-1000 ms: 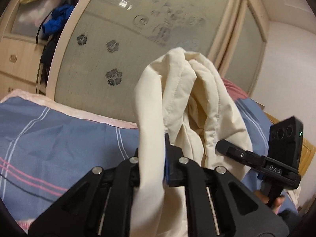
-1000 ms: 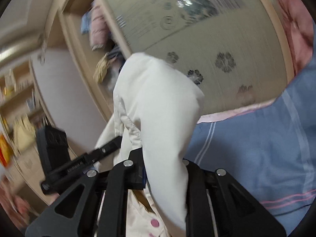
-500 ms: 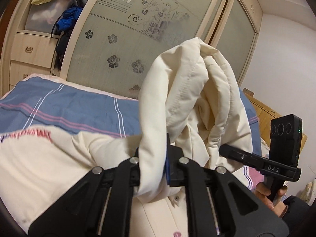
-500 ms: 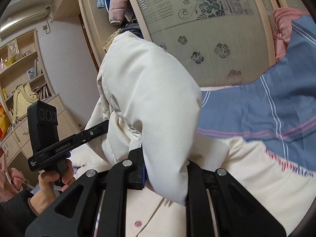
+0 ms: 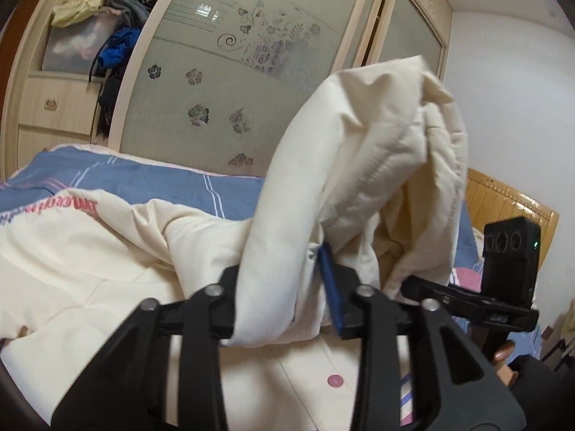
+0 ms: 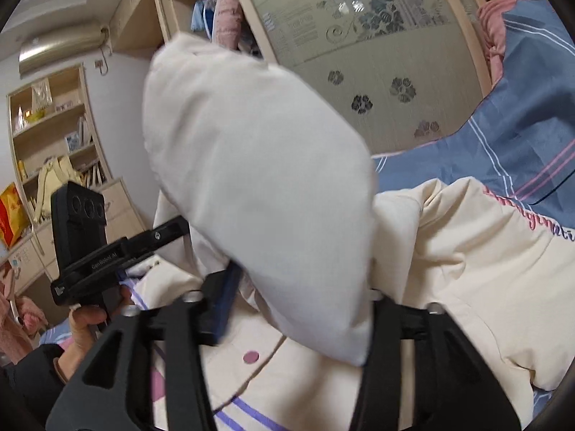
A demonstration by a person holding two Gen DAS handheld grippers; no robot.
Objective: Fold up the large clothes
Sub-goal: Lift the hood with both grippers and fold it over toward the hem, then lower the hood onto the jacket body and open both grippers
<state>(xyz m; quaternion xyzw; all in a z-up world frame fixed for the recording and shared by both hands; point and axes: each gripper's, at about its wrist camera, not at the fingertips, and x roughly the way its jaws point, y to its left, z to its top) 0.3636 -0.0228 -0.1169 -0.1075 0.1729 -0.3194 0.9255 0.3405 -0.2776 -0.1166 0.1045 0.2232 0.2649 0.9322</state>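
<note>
- The left gripper [image 5: 287,298] is clamped on a thick bunch of the cream padded jacket [image 5: 359,165]; the fabric rises up out of the jaws and flops over to the right.
- The right gripper [image 6: 298,309] is likewise clamped on a fold of that jacket [image 6: 258,186], which balloons above its fingers and hides most of the gap between them.
- The rest of the jacket lies spread on the bed, on a blue striped bedsheet [image 5: 143,183]. Pink lettering [image 5: 77,208] shows on the fabric at far left in the left wrist view, and at far right in the right wrist view.
- A pink snap button [image 5: 335,381] sits on the jacket front just below the left gripper; another pink button [image 6: 251,357] shows near the right gripper.
- Each camera sees the other gripper close alongside, with a hand on its handle.
- Behind the bed stands a wardrobe with a frosted sliding door [image 5: 222,82] patterned with flowers, and clothes piled in an open section [image 5: 107,36].
- A bookshelf [image 6: 54,136] stands at the left of the right wrist view.
</note>
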